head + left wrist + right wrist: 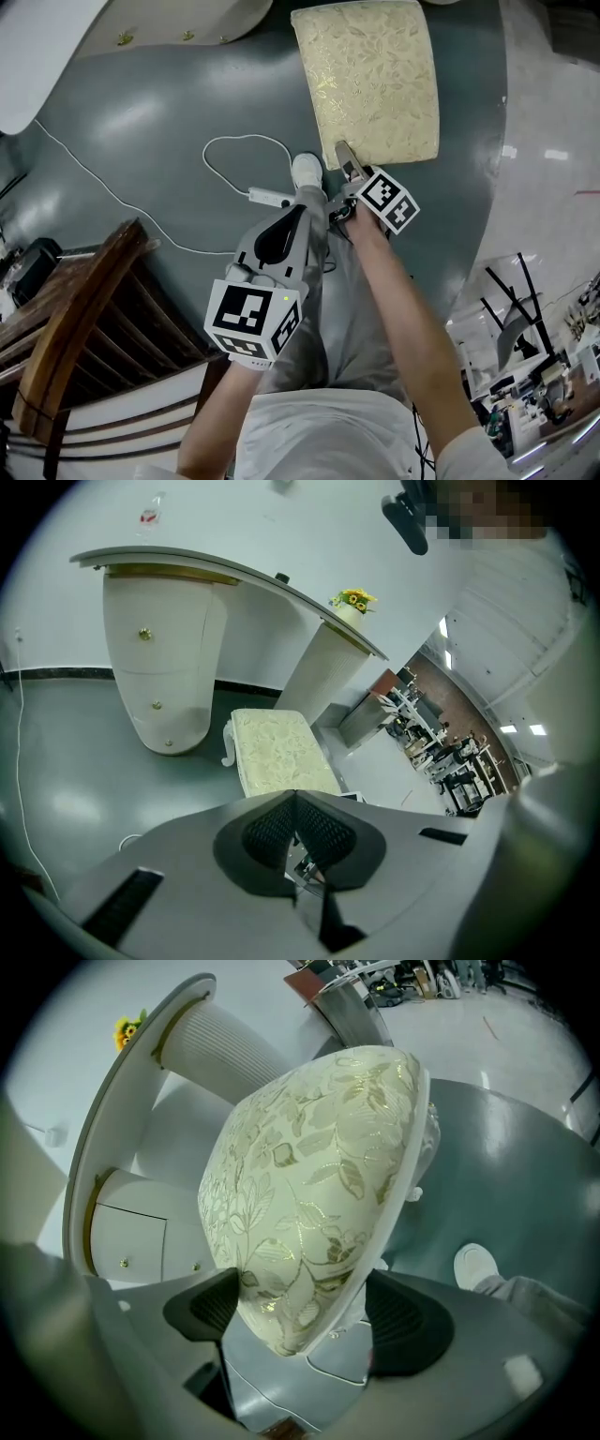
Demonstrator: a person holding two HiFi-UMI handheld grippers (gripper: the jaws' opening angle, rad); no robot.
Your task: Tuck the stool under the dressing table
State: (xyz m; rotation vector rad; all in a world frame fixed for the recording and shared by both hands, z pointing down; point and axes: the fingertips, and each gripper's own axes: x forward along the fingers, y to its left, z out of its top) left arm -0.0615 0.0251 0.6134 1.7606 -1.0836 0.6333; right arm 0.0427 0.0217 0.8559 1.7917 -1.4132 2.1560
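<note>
The stool [370, 75] has a rectangular padded seat in pale cream cloth, woven all over with shiny gold leaves and stems, on a white frame. One white carved leg shows at its far corner in the left gripper view [277, 752]. It stands on the grey-green floor [150, 122] just in front of the dressing table [159, 658], facing the gap between the table's two pedestals, and is not under the top.

The dressing table is white with a thin curved top edged in gold. Its rounded left pedestal has drawers with small gold knobs. A bunch of yellow flowers [353, 599] sits on the top at its right end.

The right hand-held gripper [347, 167] is at the stool's near left corner. In its own view [309, 1312] the jaws stand wide apart with that corner between them, one black ribbed pad [211, 1302] against the cushion and the other against the white rim. The left hand-held gripper [298, 208] is held back over the person's grey trouser leg, well apart from the stool. In its own view [298, 832] the jaws are pressed together with nothing between them.

Each gripper's cube carries black-and-white square marker patterns rather than letters.

A white cable [141, 202] loops over the floor, a white shoe [307, 171] is planted just beside the stool's corner, and a dark wooden chair [84, 309] stands to the left.
</note>
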